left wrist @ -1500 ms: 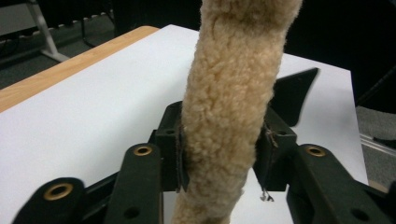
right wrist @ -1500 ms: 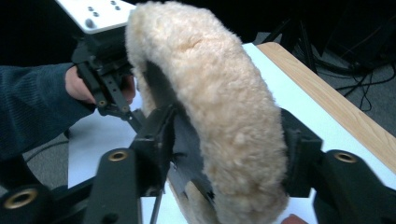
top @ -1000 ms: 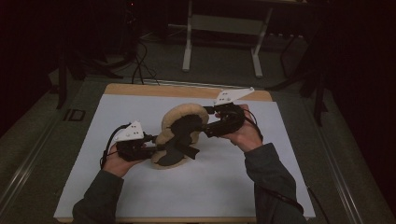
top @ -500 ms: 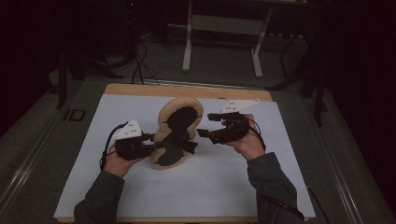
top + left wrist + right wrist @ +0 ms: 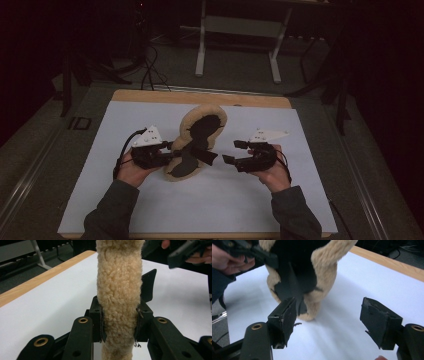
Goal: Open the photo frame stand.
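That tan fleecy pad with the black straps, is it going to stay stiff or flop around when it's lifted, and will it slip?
The tan fleecy pad with black straps probably flops: it curves and folds while the left tongs hold it up on edge. Slipping seems unlikely, since the thick pile squeezes in between the pads. It looks light for its size, though the loose straps may dangle and snag.

The tan fleece-covered pad looks curly, woolly and matt, with a smooth black lining that seems like thin leather or plastic. The white table cover is smooth and matt like paper, edged by pale wood. The black gripper pads look like worn, frayed rubber.
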The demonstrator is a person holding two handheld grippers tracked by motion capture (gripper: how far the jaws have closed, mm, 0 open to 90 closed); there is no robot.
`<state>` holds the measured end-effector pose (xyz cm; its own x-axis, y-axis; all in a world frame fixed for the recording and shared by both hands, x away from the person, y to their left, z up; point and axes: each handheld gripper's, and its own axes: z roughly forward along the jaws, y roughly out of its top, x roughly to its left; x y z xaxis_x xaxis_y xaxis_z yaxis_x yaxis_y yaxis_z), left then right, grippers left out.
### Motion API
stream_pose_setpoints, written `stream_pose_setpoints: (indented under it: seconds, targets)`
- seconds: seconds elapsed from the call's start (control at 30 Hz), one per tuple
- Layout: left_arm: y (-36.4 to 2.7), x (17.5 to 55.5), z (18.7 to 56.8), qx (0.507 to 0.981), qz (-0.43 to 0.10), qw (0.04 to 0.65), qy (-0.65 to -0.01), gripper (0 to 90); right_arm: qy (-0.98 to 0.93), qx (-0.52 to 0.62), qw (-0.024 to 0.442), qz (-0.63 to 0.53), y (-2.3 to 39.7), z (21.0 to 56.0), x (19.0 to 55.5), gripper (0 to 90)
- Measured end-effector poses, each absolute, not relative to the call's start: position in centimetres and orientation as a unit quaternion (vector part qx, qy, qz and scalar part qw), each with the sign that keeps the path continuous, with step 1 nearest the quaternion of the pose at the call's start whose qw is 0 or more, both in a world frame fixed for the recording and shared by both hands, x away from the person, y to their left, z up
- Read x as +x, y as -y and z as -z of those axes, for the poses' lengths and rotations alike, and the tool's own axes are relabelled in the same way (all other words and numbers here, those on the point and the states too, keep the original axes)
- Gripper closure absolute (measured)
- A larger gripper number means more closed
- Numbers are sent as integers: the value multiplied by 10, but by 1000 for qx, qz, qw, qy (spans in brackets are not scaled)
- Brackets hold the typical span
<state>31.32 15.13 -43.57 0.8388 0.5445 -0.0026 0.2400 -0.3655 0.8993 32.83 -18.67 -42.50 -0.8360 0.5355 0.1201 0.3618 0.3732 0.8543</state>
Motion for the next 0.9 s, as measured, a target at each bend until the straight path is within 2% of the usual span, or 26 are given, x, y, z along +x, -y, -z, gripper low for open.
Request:
stream_pose_setpoints:
  seconds: [0.37, 0.9]
  targets:
    - [-137, 316, 430, 827, -157, 490, -228, 679, -810, 302, 99, -493, 213, 464, 296, 291]
    - [-116, 325, 421, 853, -155, 454, -205, 679, -785, 334, 84, -515, 232, 480, 292, 291]
